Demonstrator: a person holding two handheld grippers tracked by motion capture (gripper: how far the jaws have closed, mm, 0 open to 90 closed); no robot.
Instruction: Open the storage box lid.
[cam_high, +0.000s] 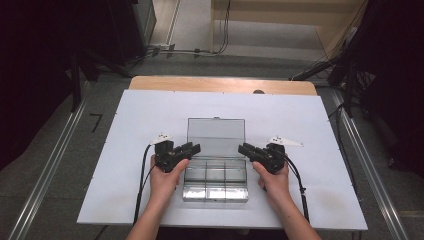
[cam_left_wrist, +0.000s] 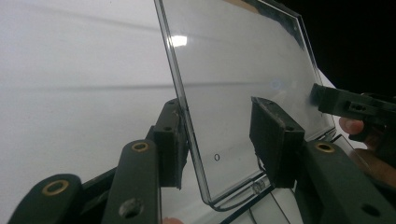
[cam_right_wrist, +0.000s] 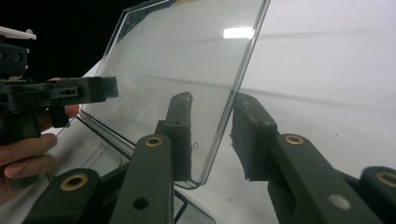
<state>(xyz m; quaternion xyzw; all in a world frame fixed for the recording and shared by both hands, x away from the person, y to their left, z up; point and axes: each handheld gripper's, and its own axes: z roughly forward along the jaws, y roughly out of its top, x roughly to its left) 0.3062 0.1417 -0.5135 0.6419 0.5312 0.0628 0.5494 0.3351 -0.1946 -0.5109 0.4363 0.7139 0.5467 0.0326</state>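
A clear plastic compartment box (cam_high: 215, 181) sits on the white board (cam_high: 145, 115) between my hands, its lid (cam_high: 216, 136) raised upright. My left gripper (cam_high: 193, 148) straddles the lid's left edge. In the left gripper view the lid edge (cam_left_wrist: 187, 116) runs beside one pad (cam_left_wrist: 172, 140), with a wide gap to the other, so the left gripper (cam_left_wrist: 222, 140) is open. My right gripper (cam_high: 245, 149) straddles the lid's right edge. In the right gripper view the lid (cam_right_wrist: 187, 60) stands free between the pads, so the right gripper (cam_right_wrist: 215, 140) is open too.
The white board lies on a wooden table (cam_high: 220, 84) and reaches a little past both hands. Cables (cam_high: 142, 175) trail from each gripper toward the near edge. Grey floor, metal rails (cam_high: 50, 165) and dark equipment surround the table.
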